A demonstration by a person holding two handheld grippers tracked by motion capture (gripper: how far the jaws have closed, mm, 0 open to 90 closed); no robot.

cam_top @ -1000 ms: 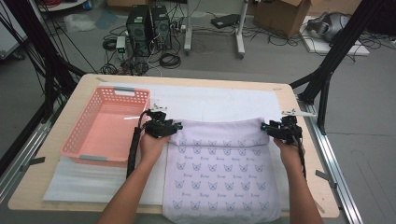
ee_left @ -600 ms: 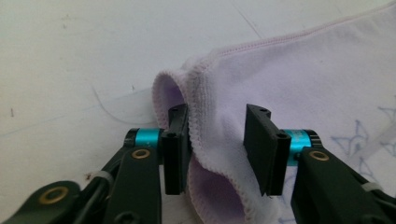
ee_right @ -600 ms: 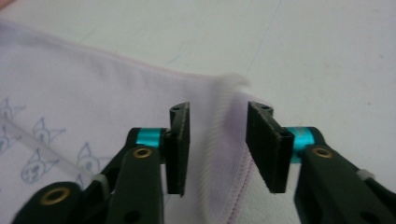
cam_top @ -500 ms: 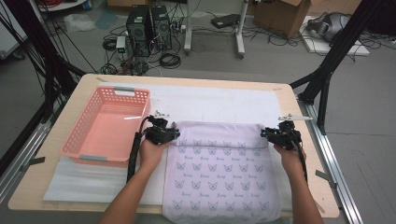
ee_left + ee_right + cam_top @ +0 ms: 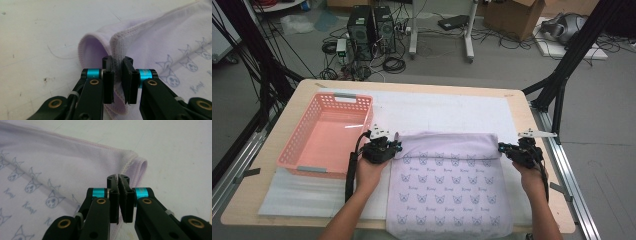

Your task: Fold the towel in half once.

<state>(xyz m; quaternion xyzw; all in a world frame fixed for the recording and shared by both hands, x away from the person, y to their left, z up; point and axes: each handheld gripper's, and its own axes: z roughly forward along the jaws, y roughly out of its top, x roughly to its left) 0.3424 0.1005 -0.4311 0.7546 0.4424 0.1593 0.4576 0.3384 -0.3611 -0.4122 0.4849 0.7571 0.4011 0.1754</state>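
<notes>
Both my grippers pinch the folded cloth (image 5: 447, 170).
Left gripper (image 5: 117, 62) clamps one corner, right gripper (image 5: 118, 178) the other.

The basket (image 5: 326, 135) sits on the table (image 5: 517, 102), just left of the folded cloth (image 5: 447, 185).

Obstacle: pink basket (image 5: 324, 135), frame left, just beside left gripper (image 5: 396, 145). Free: white mat (image 5: 447, 112) above towel (image 5: 447, 185).
</notes>
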